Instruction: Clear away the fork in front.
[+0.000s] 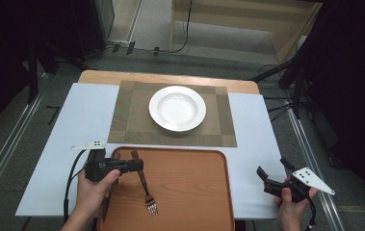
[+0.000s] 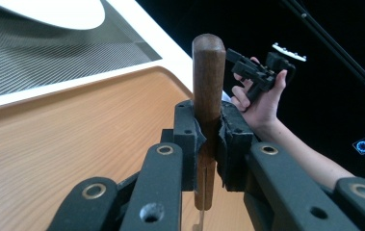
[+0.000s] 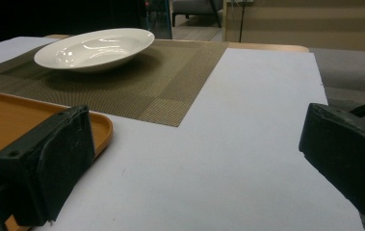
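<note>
Wooden-handled fork (image 1: 144, 183) clamped, left gripper (image 1: 134, 166) level

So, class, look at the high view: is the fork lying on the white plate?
No: the fork is over the wooden tray, its handle clamped in the left gripper, while the white plate sits bare on the placemat.

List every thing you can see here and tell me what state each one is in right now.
Left tongs: shut on the fork's wooden handle.
Fork: gripped by the handle, tines down at the tray.
Right tongs: open, nothing between them, held over the table's right side.
Plate: upright, nothing on it, on the placemat.
Tray: flat on the table.
Placemat: laid flat.
</note>
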`<state>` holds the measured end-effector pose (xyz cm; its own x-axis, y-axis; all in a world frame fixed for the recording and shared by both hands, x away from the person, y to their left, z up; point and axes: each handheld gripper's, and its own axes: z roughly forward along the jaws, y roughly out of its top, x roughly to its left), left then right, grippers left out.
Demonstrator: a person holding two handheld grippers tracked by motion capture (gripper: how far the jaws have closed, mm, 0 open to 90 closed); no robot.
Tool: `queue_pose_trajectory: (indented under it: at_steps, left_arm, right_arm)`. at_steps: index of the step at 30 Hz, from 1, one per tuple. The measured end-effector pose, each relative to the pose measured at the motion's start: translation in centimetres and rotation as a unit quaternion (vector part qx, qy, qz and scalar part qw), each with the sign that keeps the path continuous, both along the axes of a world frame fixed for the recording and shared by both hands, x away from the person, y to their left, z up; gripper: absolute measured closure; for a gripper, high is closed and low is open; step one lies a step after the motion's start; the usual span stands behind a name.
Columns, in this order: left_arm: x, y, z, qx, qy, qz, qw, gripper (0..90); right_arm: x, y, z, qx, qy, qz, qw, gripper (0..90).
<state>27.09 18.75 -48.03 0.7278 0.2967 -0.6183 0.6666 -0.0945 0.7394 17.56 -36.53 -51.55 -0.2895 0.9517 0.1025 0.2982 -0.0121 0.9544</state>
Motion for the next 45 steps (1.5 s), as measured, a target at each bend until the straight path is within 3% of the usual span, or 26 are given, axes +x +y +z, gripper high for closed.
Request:
queue_pose_trajectory:
  at_steps: [4, 6, 9, 11, 16, 19, 24, 27, 29, 30, 31, 32, 34, 36, 37, 38, 39, 41, 43, 45]
  left_arm:
    - [0.4, 0.3, -0.6, 0.048, -0.008, 0.026, 0.9985, 73.0]
    - [0.4, 0.2, -0.9, 0.082, -0.016, 0.042, 0.9956, 69.4]
    - [0.6, 0.1, -1.3, 0.115, -0.018, 0.05, 0.992, 64.7]
    - [0.8, 0.0, -1.6, 0.127, -0.017, 0.049, 0.9906, 62.5]
    - [1.1, -0.3, -2.1, 0.165, -0.01, 0.062, 0.9843, 57.8]
    - [1.2, -0.4, -2.3, 0.175, -0.005, 0.061, 0.9828, 57.0]
    - [0.9, -0.9, -2.4, 0.213, -0.028, 0.066, 0.9743, 53.5]
    - [0.6, -1.2, -2.4, 0.243, -0.049, 0.079, 0.9656, 47.7]
    - [0.5, -1.4, -2.4, 0.257, -0.06, 0.08, 0.9613, 42.5]
    - [0.4, -1.6, -2.3, 0.266, -0.074, 0.09, 0.9569, 38.3]
    - [0.3, -1.6, -2.1, 0.269, -0.086, 0.1, 0.9542, 34.2]
    - [0.2, -1.5, -1.9, 0.26, -0.092, 0.103, 0.9556, 32.7]
    - [-0.1, -1.6, -1.6, 0.259, -0.108, 0.115, 0.953, 30.3]
    - [-0.5, -1.6, -1.2, 0.255, -0.12, 0.108, 0.9535, 34.6]
    - [-0.7, -1.6, -1.2, 0.256, -0.126, 0.109, 0.9522, 41.1]
    - [-0.9, -1.6, -1.1, 0.254, -0.131, 0.105, 0.9524, 47.0]
    - [-1.1, -1.5, -1.0, 0.248, -0.132, 0.094, 0.955, 56.4]
    - [-1.5, -1.6, -0.8, 0.25, -0.136, 0.082, 0.9552, 75.0]
    - [-2.0, -1.7, -0.7, 0.249, -0.135, 0.061, 0.957, 87.9]
    - [-2.6, -2.2, -0.7, 0.26, -0.138, 0.052, 0.9543, 89.0]
  right_arm:
    - [0.0, 0.1, 0.0, 0.0, 0.002, 0.001, 1.0, 0.0]
    - [0.0, 0.0, -0.1, 0.003, 0.003, 0.0, 1.0, 0.0]
    - [0.1, -0.1, -0.1, 0.006, 0.002, -0.001, 1.0, 0.0]
    - [0.0, -0.1, -0.1, 0.012, 0.003, -0.001, 0.9999, 0.0]
    - [0.2, -0.3, -0.2, 0.02, 0.003, -0.003, 0.9998, 0.0]
    - [0.3, -0.5, -0.2, 0.024, 0.003, -0.002, 0.9997, 0.0]
    - [0.3, -0.3, -0.2, 0.017, 0.005, 0.001, 0.9998, 0.0]
    - [0.3, -0.2, -0.3, 0.012, 0.004, 0.0, 0.9999, 0.0]
    - [0.2, -0.2, -0.3, 0.015, 0.005, 0.0, 0.9999, 0.0]
    - [0.3, -0.3, -0.3, 0.018, 0.003, 0.0, 0.9998, 0.0]
    - [0.2, -0.4, -0.3, 0.025, 0.003, 0.0, 0.9997, 0.0]
    - [0.2, -0.5, -0.4, 0.03, 0.003, -0.001, 0.9995, 0.0]
    - [0.2, -0.7, -0.4, 0.034, 0.003, 0.0, 0.9994, 0.0]
    - [0.2, -0.7, -0.4, 0.035, 0.001, 0.0, 0.9994, 0.0]
    - [0.3, -0.7, -0.4, 0.034, 0.002, 0.001, 0.9994, 0.0]
    - [0.3, -0.7, -0.4, 0.034, 0.002, 0.001, 0.9994, 0.0]
    - [0.3, -0.6, -0.4, 0.033, 0.001, 0.002, 0.9994, 0.0]
    - [0.3, -0.6, -0.4, 0.032, 0.001, 0.001, 0.9995, 0.0]
    - [0.3, -0.6, -0.4, 0.03, 0.0, 0.001, 0.9996, 0.0]
    - [0.3, -0.6, -0.4, 0.026, 0.0, 0.001, 0.9996, 0.0]
